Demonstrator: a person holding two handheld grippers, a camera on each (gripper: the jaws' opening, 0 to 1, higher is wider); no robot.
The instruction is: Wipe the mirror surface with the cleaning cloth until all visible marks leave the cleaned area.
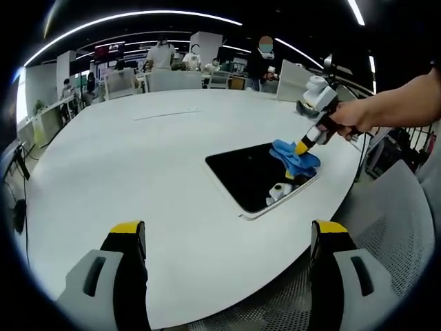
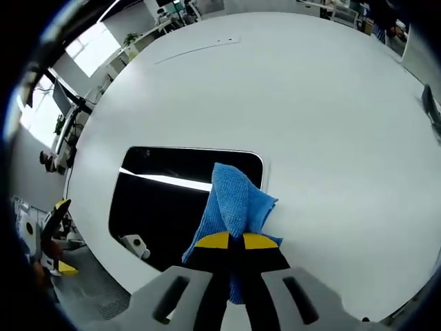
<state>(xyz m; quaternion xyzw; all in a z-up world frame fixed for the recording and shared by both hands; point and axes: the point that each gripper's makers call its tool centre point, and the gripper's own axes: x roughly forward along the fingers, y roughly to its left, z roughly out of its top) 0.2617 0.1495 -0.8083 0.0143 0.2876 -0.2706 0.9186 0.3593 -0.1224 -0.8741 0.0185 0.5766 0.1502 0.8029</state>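
A dark rectangular mirror [image 1: 251, 176] [image 2: 162, 200] lies flat on the white table [image 1: 138, 158] [image 2: 310, 103]. A blue cleaning cloth [image 1: 295, 156] [image 2: 233, 200] rests on the mirror's far right corner, overlapping its rim. My right gripper [image 1: 303, 146] [image 2: 236, 241] is shut on the cloth, pressing it down on the mirror; a person's hand [image 1: 355, 116] holds it. My left gripper [image 1: 227, 238] stands open over the table's near edge, apart from the mirror, nothing between its jaws. The mirror reflects a ceiling light strip and part of the gripper.
Grey mesh chairs [image 1: 386, 227] stand by the table's near right edge. Several people and chairs [image 1: 162, 72] sit beyond the far side of the table. A thin seam [image 1: 165, 114] runs across the tabletop. The left gripper [image 2: 52, 238] shows at the left edge of the right gripper view.
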